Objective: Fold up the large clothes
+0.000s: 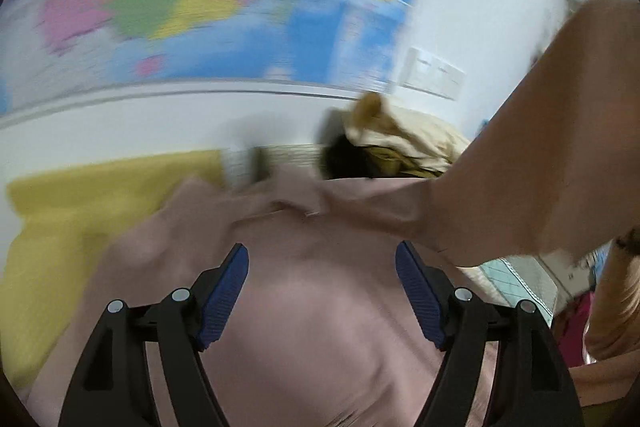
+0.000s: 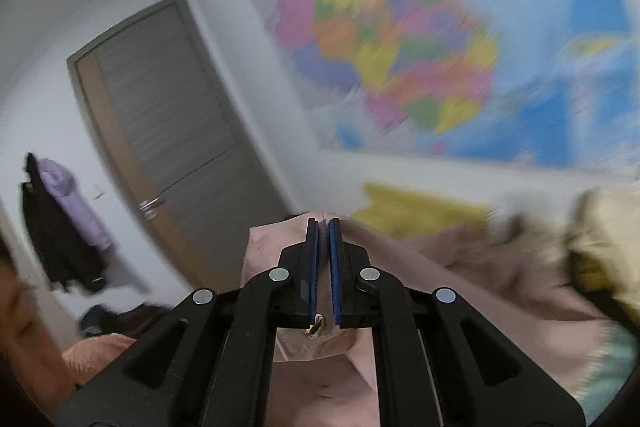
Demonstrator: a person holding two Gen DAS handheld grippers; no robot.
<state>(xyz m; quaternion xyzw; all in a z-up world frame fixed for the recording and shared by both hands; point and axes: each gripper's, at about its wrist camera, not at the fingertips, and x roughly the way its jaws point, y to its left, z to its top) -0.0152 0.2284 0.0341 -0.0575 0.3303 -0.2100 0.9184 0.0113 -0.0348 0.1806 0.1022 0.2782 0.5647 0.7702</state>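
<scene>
A large pale pink garment (image 1: 320, 307) lies spread under my left gripper (image 1: 322, 255), which is open and empty just above it. Part of the garment rises to the upper right in a taut stretch (image 1: 540, 155). In the right wrist view my right gripper (image 2: 323, 227) is shut on a pinched edge of the pink garment (image 2: 460, 267) and holds it lifted. Both views are blurred by motion.
A yellow sheet (image 1: 72, 211) covers the surface under the garment. A pile of cream and dark clothes (image 1: 400, 143) lies at the back. A coloured map (image 2: 420, 47) hangs on the wall. A grey door (image 2: 172, 131) and hanging clothes (image 2: 60, 227) are at the left.
</scene>
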